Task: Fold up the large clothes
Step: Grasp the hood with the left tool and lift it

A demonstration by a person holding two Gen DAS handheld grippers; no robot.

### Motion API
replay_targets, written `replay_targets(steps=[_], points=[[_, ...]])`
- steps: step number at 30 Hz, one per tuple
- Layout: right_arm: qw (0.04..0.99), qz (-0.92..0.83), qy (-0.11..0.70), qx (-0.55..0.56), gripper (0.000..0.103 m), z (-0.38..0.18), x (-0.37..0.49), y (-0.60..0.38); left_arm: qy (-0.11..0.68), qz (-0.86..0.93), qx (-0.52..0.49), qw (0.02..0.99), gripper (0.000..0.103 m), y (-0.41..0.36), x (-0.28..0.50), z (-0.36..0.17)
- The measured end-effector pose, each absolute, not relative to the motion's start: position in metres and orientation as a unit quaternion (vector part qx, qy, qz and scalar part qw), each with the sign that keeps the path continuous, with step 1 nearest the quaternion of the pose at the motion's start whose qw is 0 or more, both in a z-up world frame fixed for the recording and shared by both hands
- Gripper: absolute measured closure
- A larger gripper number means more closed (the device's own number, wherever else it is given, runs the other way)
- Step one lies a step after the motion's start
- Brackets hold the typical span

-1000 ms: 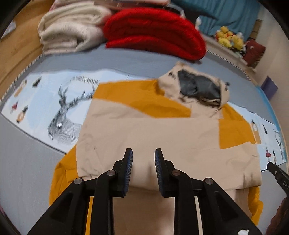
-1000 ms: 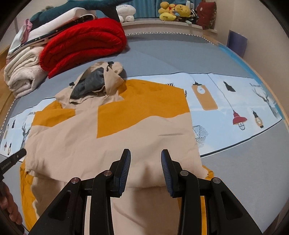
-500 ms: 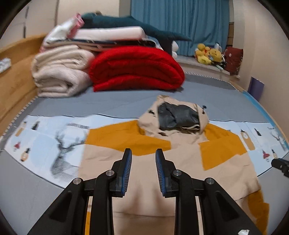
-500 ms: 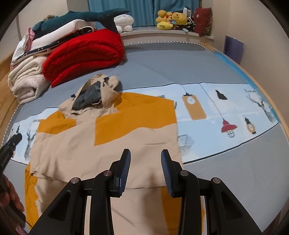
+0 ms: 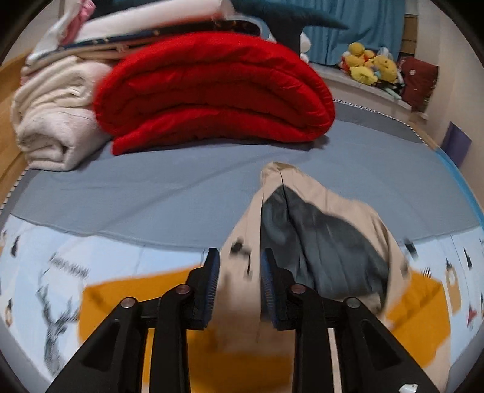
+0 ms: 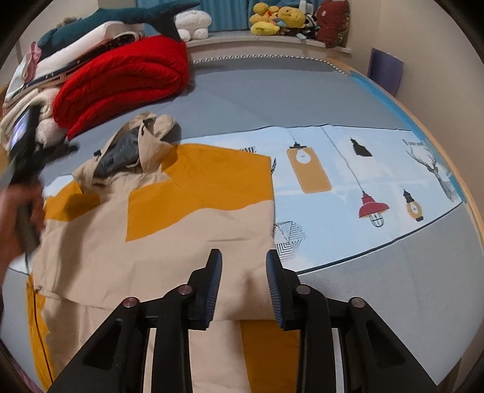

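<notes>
A beige and orange hooded jacket (image 6: pixel 169 229) lies flat on the bed, folded in at the sides, its hood (image 6: pixel 133 151) with grey lining toward the far end. My left gripper (image 5: pixel 239 284) is open, close over the left edge of the hood (image 5: pixel 317 229), with beige cloth showing between its jaws. It shows in the right wrist view (image 6: pixel 24 157) as a blurred shape beside the hood. My right gripper (image 6: pixel 243 284) is open and empty, above the jacket's lower right part.
A folded red quilt (image 5: pixel 211 90) and cream blankets (image 5: pixel 51 121) are stacked at the far left of the bed. Plush toys (image 6: pixel 272 18) sit on a ledge behind. A printed light-blue sheet (image 6: pixel 363 181) lies under the jacket, on the grey bed cover (image 6: pixel 272 99).
My left gripper has moved forward from the jacket's lower hem up to the hood. My right gripper has drawn back a little and shifted right. Both stay open.
</notes>
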State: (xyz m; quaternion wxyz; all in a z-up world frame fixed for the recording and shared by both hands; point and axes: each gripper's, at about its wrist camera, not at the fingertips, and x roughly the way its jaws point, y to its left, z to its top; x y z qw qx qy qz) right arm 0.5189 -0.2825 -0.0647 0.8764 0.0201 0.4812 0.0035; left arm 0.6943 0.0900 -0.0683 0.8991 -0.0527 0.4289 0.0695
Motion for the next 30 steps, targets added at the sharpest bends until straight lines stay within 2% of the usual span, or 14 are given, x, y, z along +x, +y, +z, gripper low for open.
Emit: replay_targets(steps=[1, 4, 11, 12, 13, 14, 15, 16, 21, 26, 30], points=[[0.874, 0.004, 0.485, 0.021, 0.072, -0.068, 0.521, -0.283, 0.438, 0.070, -0.058, 0.894, 0.066, 0.091, 0.710, -0.073], [0.869, 0.001, 0.494, 0.021, 0.072, -0.075, 0.524, -0.283, 0.458, 0.083, -0.071, 0.882, 0.058, 0.092, 0.753, -0.087], [0.862, -0.001, 0.507, 0.024, 0.072, -0.085, 0.530, -0.286, 0.511, 0.105, -0.043, 0.852, 0.058, 0.084, 0.809, -0.133], [0.861, -0.001, 0.508, 0.024, 0.072, -0.086, 0.530, -0.286, 0.516, 0.107, -0.041, 0.849, 0.062, 0.084, 0.811, -0.138], [0.860, 0.000, 0.509, 0.025, 0.072, -0.087, 0.531, -0.287, 0.521, 0.105, -0.041, 0.846, 0.079, 0.084, 0.812, -0.143], [0.860, -0.001, 0.510, 0.026, 0.072, -0.087, 0.531, -0.287, 0.527, 0.102, -0.039, 0.843, 0.088, 0.083, 0.813, -0.147], [0.860, -0.001, 0.510, 0.026, 0.072, -0.088, 0.531, -0.288, 0.534, 0.100, -0.032, 0.839, 0.096, 0.081, 0.813, -0.150], [0.859, -0.002, 0.511, 0.025, 0.072, -0.088, 0.531, -0.288, 0.531, 0.098, -0.027, 0.841, 0.098, 0.079, 0.810, -0.148], [0.863, 0.000, 0.504, 0.029, 0.072, -0.079, 0.531, -0.291, 0.476, 0.031, -0.015, 0.879, 0.100, 0.061, 0.755, -0.091], [0.872, 0.011, 0.486, 0.055, 0.072, -0.057, 0.530, -0.289, 0.418, -0.053, 0.044, 0.906, 0.100, 0.027, 0.635, -0.028], [0.879, 0.022, 0.470, 0.077, 0.072, -0.046, 0.526, -0.285, 0.398, -0.090, 0.058, 0.911, 0.100, 0.023, 0.526, -0.013]])
